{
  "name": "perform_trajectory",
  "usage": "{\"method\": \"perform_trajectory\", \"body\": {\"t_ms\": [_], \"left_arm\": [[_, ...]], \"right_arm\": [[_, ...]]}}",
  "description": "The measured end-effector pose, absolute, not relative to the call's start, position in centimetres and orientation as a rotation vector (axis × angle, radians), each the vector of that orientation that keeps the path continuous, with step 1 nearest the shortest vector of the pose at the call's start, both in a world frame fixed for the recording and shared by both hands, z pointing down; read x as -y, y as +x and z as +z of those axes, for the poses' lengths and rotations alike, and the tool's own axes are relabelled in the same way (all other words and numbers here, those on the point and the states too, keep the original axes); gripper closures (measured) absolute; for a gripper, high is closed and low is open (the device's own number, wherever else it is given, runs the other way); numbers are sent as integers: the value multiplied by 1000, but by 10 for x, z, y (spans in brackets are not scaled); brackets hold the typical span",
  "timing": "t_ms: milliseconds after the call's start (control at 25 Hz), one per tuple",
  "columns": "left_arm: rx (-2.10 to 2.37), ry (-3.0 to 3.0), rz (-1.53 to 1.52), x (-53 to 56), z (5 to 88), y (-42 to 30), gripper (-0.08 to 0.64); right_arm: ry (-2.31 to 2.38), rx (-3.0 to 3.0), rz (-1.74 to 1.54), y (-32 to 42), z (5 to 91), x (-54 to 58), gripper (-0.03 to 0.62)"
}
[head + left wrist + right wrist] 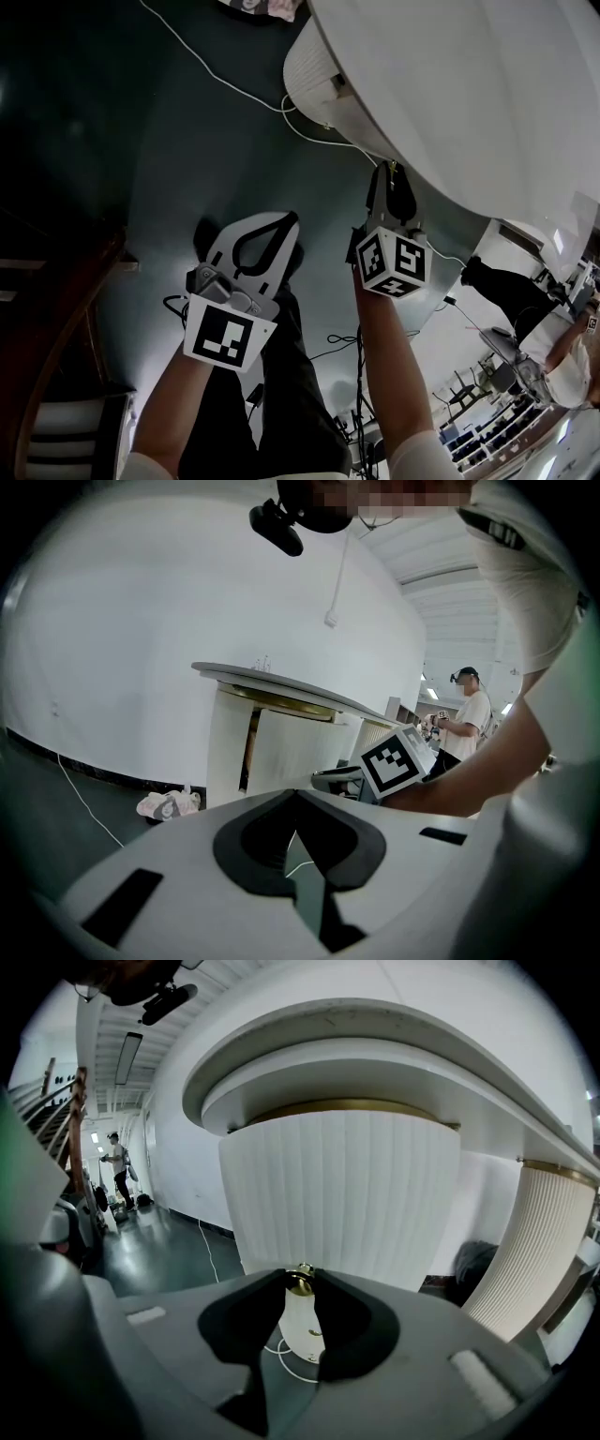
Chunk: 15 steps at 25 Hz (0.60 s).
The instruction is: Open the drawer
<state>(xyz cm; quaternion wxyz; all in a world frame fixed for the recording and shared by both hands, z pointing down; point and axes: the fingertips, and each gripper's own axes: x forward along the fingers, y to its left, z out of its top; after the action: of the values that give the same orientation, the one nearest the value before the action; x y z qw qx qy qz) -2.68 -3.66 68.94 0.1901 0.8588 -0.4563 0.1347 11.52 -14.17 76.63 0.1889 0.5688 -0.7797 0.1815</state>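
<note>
A white fluted drawer front (342, 1194) curves under a white desk top (469, 94). A small brass knob (300, 1281) sticks out of its lower edge. My right gripper (300, 1283) is shut on that knob, one dark pad on each side. In the head view my right gripper (392, 178) reaches up to the desk's underside, with the knob (393, 166) at its tips. My left gripper (279, 223) hangs to the left over the dark floor, away from the desk. In the left gripper view my left gripper (295, 797) is shut with nothing in it.
A white cable (216, 70) runs across the dark glossy floor to the desk. A wooden stair rail (56, 309) stands at the left. Another person (506, 291) stands at the right. A second fluted pedestal (534, 1241) and a dark bag (478, 1265) are right of the drawer.
</note>
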Motion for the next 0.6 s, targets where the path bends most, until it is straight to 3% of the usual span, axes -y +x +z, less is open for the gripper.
{"method": "perform_trajectory", "body": {"t_ms": [600], "left_arm": [[1232,2452,424,16,683,-16,554]], "right_arm": [[1546,2197,545,114,770,100,485]]}}
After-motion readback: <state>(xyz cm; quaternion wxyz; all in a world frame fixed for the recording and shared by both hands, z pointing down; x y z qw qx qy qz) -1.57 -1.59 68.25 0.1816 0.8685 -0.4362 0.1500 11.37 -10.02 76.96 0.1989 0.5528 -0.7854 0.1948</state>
